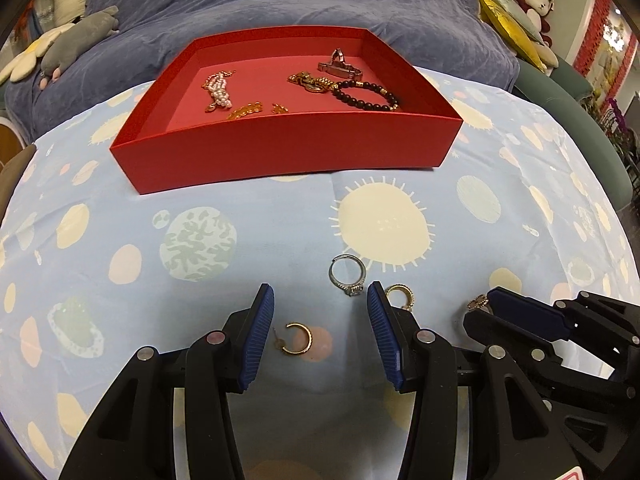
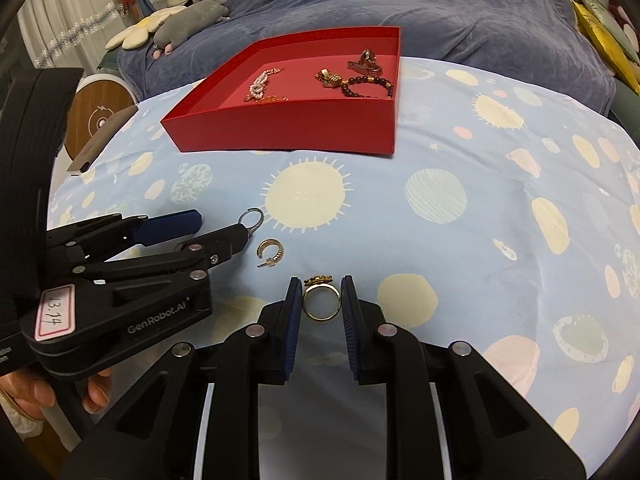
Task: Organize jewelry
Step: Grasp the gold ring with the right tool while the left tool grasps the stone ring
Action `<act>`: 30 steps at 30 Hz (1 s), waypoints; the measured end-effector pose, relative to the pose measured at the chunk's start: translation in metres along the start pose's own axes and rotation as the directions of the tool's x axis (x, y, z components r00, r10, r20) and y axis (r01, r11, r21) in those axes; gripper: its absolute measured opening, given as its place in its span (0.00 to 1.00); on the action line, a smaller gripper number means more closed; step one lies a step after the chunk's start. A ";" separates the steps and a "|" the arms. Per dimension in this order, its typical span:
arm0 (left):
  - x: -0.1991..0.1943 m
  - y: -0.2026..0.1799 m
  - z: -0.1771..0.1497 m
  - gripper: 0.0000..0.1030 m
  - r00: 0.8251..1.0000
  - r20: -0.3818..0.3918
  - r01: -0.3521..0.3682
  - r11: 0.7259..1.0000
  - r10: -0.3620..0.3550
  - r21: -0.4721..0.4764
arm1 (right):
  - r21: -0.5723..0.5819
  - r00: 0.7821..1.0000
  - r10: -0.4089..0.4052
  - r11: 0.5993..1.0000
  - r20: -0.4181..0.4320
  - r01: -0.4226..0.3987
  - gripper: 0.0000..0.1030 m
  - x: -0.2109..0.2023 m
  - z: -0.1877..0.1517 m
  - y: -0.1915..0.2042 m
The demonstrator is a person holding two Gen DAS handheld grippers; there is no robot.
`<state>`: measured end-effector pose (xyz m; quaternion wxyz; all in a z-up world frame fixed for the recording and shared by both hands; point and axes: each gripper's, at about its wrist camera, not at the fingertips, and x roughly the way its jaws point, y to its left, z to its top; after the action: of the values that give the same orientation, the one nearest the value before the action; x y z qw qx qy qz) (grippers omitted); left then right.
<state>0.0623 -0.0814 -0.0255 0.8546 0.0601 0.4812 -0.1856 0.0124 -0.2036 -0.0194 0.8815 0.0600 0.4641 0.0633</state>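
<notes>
My right gripper is shut on a gold ring with a decorated top, its pads pressing both sides just above the cloth. My left gripper stands open over a gold hoop earring that lies between its fingers untouched. A silver ring lies just ahead of it, and a second gold hoop earring beside its right finger. The red tray farther back holds a pearl bracelet, a black bead bracelet, a gold chain and small gold pieces. In the right wrist view the left gripper sits close at the left.
A light blue cloth printed with suns and planets covers the surface. Behind the red tray lies a blue-grey blanket with plush toys. A round wooden object stands at the left edge. A person's fingers grip the left tool.
</notes>
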 end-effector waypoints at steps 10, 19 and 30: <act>0.004 -0.013 -0.002 0.26 0.996 0.066 -0.068 0.994 0.062 0.085 | 0.012 1.000 -0.004 1.000 0.002 0.004 0.19 -0.002 -0.001 -0.006; 0.002 -0.011 -0.002 0.17 0.998 0.054 -0.040 0.997 0.036 0.069 | 0.005 1.000 0.004 1.000 0.007 -0.004 0.19 -0.003 0.002 -0.001; -0.031 0.017 0.010 0.17 0.995 0.101 -0.019 1.000 0.019 -0.009 | -0.003 0.998 0.029 1.000 0.060 -0.029 0.19 -0.013 0.024 0.016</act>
<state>0.0621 -0.0603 0.0048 0.8799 0.0520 0.4373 -0.1785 0.0241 -0.1911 0.0076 0.8941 0.0678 0.4365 0.0744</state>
